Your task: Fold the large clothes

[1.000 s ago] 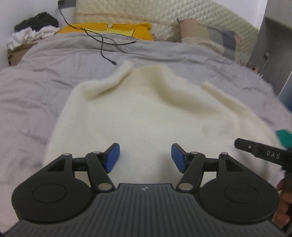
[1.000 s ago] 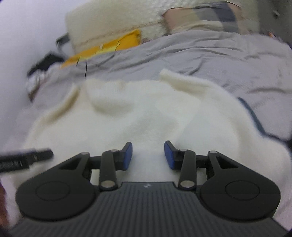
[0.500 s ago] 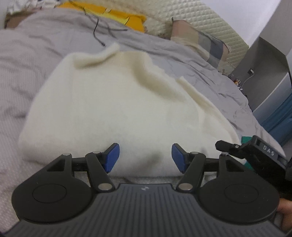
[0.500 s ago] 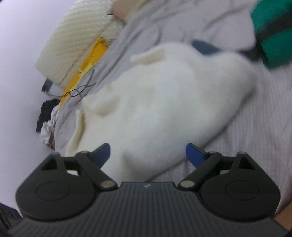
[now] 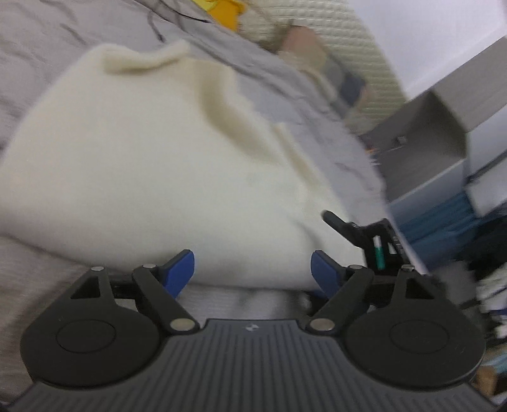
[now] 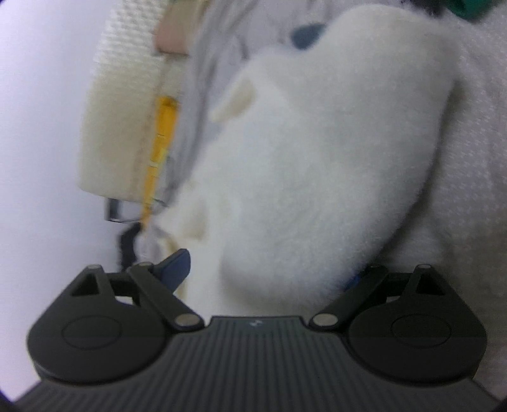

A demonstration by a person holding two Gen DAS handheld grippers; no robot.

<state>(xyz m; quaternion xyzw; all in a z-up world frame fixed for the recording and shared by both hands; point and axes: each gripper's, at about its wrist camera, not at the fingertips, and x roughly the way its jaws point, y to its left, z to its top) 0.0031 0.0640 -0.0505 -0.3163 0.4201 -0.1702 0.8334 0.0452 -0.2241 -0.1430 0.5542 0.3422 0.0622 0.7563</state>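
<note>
A large cream fleece garment (image 5: 152, 164) lies folded in a thick pile on the grey bed cover (image 5: 47, 38). It also fills the right wrist view (image 6: 317, 164). My left gripper (image 5: 252, 269) is open and empty, just before the garment's near edge. My right gripper (image 6: 269, 272) is open wide, rolled sideways, with the garment's near edge bulging between its jaws; its right pad is mostly hidden by fleece. The right gripper's body (image 5: 367, 234) shows at the garment's right corner in the left wrist view.
A quilted cream headboard (image 5: 355, 57) and pillows (image 5: 320, 60) stand at the bed's far end, with a yellow cushion (image 5: 221, 9) and a black cable (image 5: 155, 25). A grey cabinet (image 5: 437, 133) stands to the right of the bed. A green item (image 6: 469, 8) lies beyond the garment.
Both grippers have dropped low to the garment's near edge and tilted. The right gripper has opened wider and rolled sideways, the fleece now between its jaws. The left stays open.
</note>
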